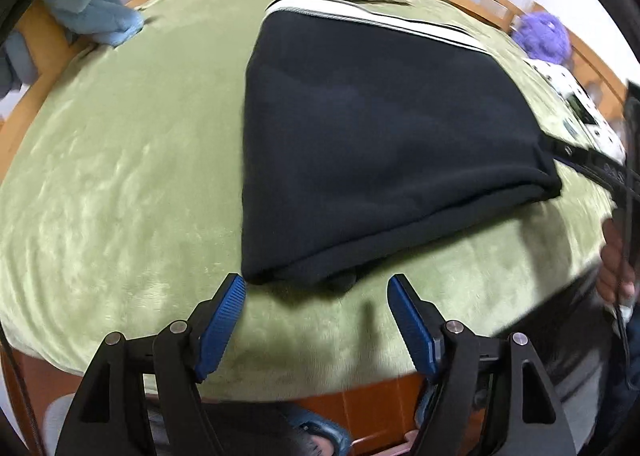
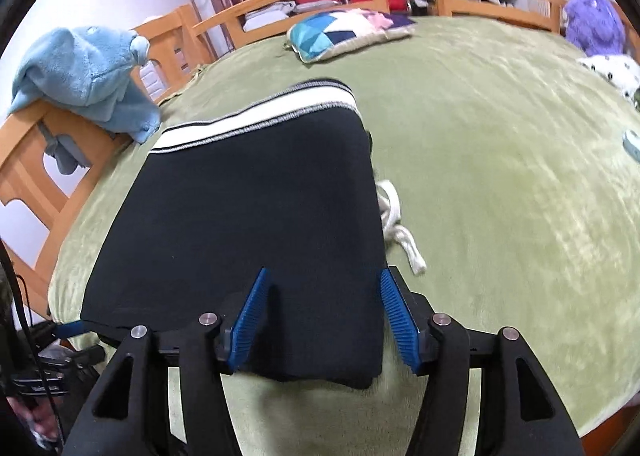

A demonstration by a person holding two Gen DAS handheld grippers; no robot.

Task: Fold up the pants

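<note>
While the pants [image 1: 384,143] lie folded on the bed [image 1: 120,183], both grippers stand spread and empty: left gripper [image 1: 316,288] just off their 6 o'clock edge, right gripper [image 2: 322,284] over the near corner, probably to regrip.

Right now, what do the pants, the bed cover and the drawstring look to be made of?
Pants: dark, matte, thick soft knit, probably fleece jersey; ribbed white waistband.
Bed cover: green plush, likely velour; its nap shows shiny streaks.
Drawstring: white, flat, probably woven cotton cord.
</note>
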